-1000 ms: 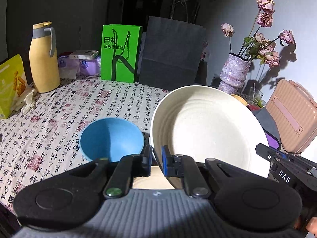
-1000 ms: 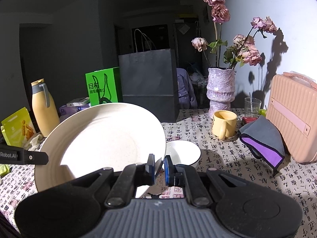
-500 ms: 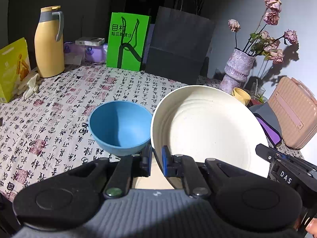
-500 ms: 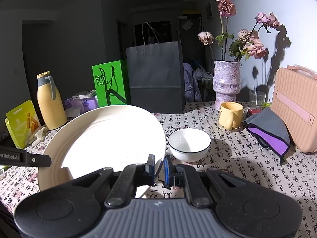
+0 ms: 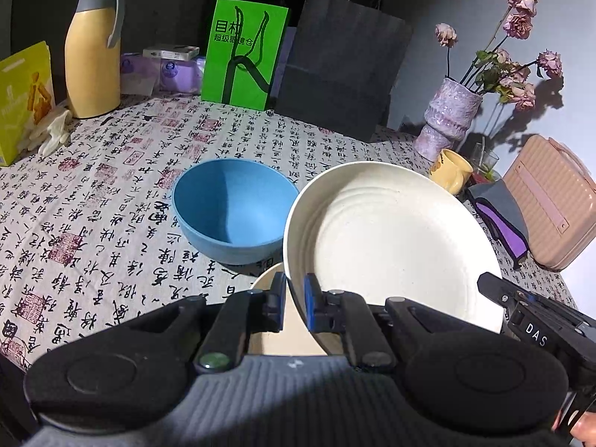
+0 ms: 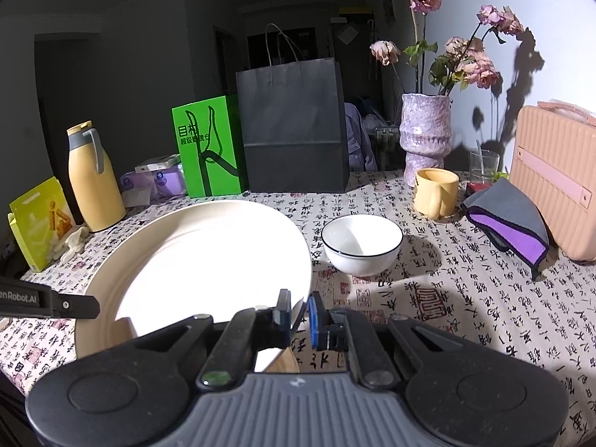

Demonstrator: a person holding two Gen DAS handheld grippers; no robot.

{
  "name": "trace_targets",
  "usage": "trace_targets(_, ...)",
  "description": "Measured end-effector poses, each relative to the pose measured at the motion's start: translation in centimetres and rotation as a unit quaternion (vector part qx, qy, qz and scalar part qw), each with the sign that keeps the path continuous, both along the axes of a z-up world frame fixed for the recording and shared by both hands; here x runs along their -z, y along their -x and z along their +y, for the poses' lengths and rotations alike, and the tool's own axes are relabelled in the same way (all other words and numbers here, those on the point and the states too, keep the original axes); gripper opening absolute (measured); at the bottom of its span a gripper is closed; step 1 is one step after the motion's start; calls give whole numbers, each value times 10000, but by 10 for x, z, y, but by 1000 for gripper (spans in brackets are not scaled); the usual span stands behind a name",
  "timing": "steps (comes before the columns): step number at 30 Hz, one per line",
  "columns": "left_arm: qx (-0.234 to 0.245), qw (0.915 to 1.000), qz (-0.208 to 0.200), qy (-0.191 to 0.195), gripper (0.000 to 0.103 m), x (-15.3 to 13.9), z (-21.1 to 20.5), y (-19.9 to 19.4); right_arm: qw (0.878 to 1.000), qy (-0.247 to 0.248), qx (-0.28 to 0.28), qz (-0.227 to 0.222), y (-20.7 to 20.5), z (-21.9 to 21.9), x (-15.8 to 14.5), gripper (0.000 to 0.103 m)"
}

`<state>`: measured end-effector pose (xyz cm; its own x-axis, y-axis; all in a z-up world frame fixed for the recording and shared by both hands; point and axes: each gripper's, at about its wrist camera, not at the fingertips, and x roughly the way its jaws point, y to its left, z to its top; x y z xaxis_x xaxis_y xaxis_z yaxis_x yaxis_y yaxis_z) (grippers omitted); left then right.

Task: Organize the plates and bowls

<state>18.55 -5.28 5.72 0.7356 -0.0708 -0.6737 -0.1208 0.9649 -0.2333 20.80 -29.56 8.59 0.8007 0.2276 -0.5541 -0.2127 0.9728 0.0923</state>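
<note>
Left gripper (image 5: 294,298): jaws clamped on plate (image 5: 391,246) rim, lower centre. Right gripper (image 6: 300,313): jaws clamped on the opposite rim. Plate tilted, centre frame, above a second plate (image 5: 266,287). Blue bowl (image 5: 234,210) just left; white bowl (image 6: 361,247) right of centre, on tablecloth (image 5: 111,193).

Left gripper (image 5: 294,300), right gripper (image 6: 299,313): jaws clamped.

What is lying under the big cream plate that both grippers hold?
Under the raised cream plate, part of another cream plate shows on the table. Most of it is covered by the held plate and the left gripper, so nothing more can be told.
</note>
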Motion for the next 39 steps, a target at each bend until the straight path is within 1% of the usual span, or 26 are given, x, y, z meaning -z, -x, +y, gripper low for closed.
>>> trace_targets(8, 9, 10000, -11, 29, 10, 7, 6, 0, 10000, 7, 4, 52, 3, 5, 7, 10)
trace_targets(19, 55, 9996, 204, 188, 10, 28, 14, -2, 9998, 96, -10, 190, 11, 9, 19, 11)
trace_targets(27, 36, 9998, 178, 90, 10, 36, 15, 5, 9993, 101, -54, 364, 10, 12, 30, 11)
trace_targets(34, 3, 9997, 233, 12, 10, 50, 15, 6, 9985, 108, -72, 523, 11, 15, 43, 11)
trace_targets(39, 5, 9996, 236, -137, 10, 58, 10, 9, 9977, 119, -54, 664, 9, 14, 54, 11)
